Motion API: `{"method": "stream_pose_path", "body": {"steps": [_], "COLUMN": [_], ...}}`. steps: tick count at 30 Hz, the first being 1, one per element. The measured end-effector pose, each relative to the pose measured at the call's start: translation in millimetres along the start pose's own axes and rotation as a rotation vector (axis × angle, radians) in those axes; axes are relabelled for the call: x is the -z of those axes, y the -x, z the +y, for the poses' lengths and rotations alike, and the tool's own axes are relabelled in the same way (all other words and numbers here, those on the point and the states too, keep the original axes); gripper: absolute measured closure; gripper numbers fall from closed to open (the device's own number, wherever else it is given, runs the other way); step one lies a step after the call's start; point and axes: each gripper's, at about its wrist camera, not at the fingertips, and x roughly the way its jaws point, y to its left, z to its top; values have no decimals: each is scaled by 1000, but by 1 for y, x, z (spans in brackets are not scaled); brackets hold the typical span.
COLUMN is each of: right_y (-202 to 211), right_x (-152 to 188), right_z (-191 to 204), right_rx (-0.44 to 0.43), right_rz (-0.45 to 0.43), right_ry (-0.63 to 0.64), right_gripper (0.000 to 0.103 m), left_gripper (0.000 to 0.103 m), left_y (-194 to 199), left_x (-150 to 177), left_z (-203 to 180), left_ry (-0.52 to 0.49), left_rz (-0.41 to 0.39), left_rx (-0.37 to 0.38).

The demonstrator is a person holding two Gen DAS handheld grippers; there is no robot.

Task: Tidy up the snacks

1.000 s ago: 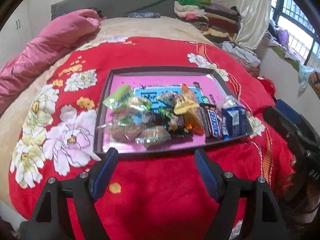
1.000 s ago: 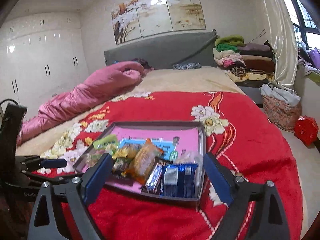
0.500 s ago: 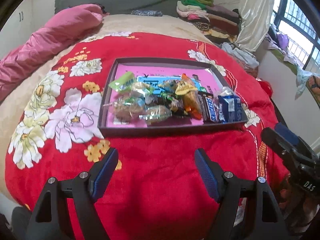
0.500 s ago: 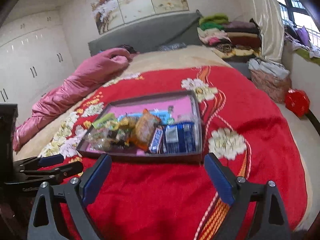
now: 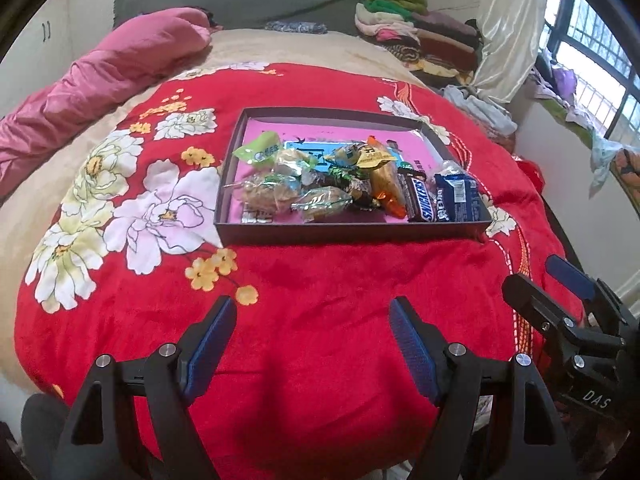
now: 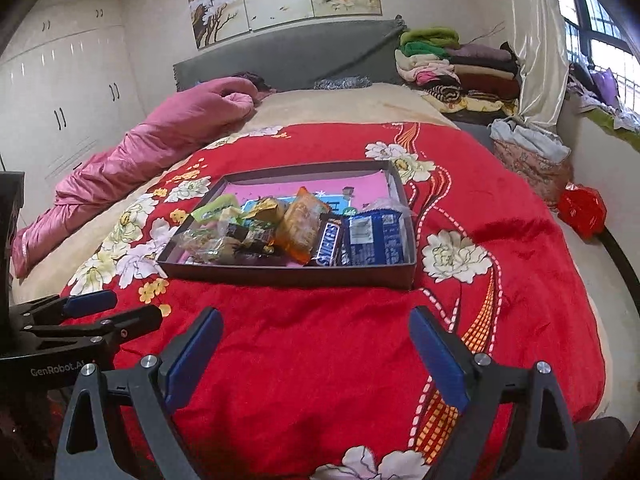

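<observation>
Red blanket (image 5: pixel 320 300) (snack tray (image 5: pixel 352 234) atop)

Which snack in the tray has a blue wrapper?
The blue packet at the tray's right end, beside the brown Snickers bar; the other wrappers are green, yellow, orange or clear.

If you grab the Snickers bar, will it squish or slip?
The Snickers bar looks firm and flat, so it would probably keep its shape. Its glossy wrapper may be a bit slippery. It lies wedged between the orange packet and the blue packet, so lifting it might nudge both.
</observation>
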Motion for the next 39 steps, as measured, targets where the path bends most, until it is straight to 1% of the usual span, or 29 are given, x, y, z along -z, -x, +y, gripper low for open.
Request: {"method": "stream_pose_path", "body": {"steps": [4,15,20,39], "right_y": [-1,-2,-5,-9], "right_x": [4,5,5,7], "right_z": [2,4,2,1], "right_rx": [-18,-1,8,6], "right_rz": [25,17,26,37], "right_ry": [-19,5,7,-5], "right_gripper": [9,9,9,9], "left_gripper": [23,23,23,23], "left_y": [-1,-1,2,0], "left_x": [4,6,5,5], "left_z": [6,11,11,12], "left_ry": [9,12,7,7], "left_rz": [14,15,2,2], "left_rx": [9,-5,-12,-44]}}
